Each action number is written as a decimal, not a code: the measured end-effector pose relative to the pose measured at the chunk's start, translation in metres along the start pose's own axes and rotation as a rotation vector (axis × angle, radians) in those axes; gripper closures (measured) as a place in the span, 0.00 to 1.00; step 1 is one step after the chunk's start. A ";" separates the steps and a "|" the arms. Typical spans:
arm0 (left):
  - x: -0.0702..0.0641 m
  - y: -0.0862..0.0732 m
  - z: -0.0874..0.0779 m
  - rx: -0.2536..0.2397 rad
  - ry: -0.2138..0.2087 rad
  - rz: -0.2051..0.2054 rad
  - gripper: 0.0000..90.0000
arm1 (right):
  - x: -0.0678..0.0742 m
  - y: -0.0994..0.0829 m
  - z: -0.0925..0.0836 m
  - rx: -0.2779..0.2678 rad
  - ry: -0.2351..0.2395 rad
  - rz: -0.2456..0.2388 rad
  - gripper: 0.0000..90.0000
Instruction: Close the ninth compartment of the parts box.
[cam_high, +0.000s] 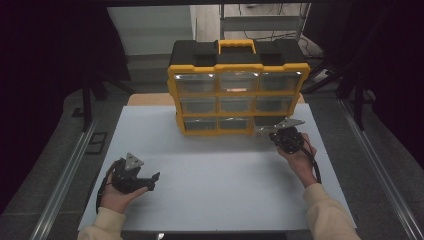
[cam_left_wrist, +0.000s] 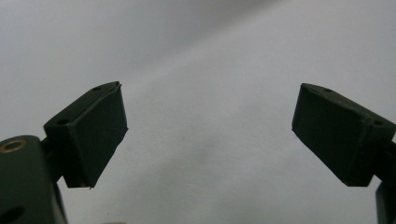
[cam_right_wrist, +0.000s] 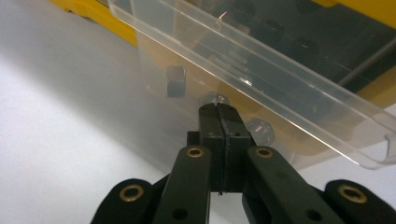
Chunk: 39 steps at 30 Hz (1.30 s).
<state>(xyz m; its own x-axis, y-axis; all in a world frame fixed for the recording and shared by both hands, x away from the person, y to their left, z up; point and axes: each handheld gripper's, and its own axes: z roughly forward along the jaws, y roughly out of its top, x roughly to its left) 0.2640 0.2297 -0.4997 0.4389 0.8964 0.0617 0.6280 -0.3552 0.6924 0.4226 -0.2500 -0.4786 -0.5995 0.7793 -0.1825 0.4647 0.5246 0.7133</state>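
Right claw (cam_right_wrist: 219, 109): jaws pressed flat together, empty, tips at the clear drawer (cam_right_wrist: 261, 60) of the yellow organizer (cam_high: 238, 90).
Left claw (cam_left_wrist: 210, 135): jaws wide apart, empty, above the table (cam_high: 210, 170).

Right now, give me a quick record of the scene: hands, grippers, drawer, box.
left gripper: open, nothing between the jaws, over the white table
right gripper: shut, tips at the pulled-out clear drawer
drawer contents: hex nuts
organiser box: yellow and black, upright at the table's far side
drawer place: bottom row, right
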 end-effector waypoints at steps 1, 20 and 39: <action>0.000 0.000 0.000 -0.003 -0.001 -0.003 0.12 | 0.000 0.000 0.000 -0.001 0.000 0.002 1.00; -0.001 -0.001 0.001 0.007 0.010 0.004 0.12 | -0.011 0.004 0.006 -0.011 -0.015 0.021 1.00; 0.000 -0.001 0.003 0.017 0.011 0.004 0.12 | -0.018 0.011 0.017 -0.017 -0.023 0.035 1.00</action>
<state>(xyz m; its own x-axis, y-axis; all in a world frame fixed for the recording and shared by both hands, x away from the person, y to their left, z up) 0.2647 0.2290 -0.5028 0.4342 0.8978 0.0730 0.6372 -0.3634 0.6796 0.4498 -0.2525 -0.4788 -0.5679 0.8049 -0.1722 0.4738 0.4907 0.7312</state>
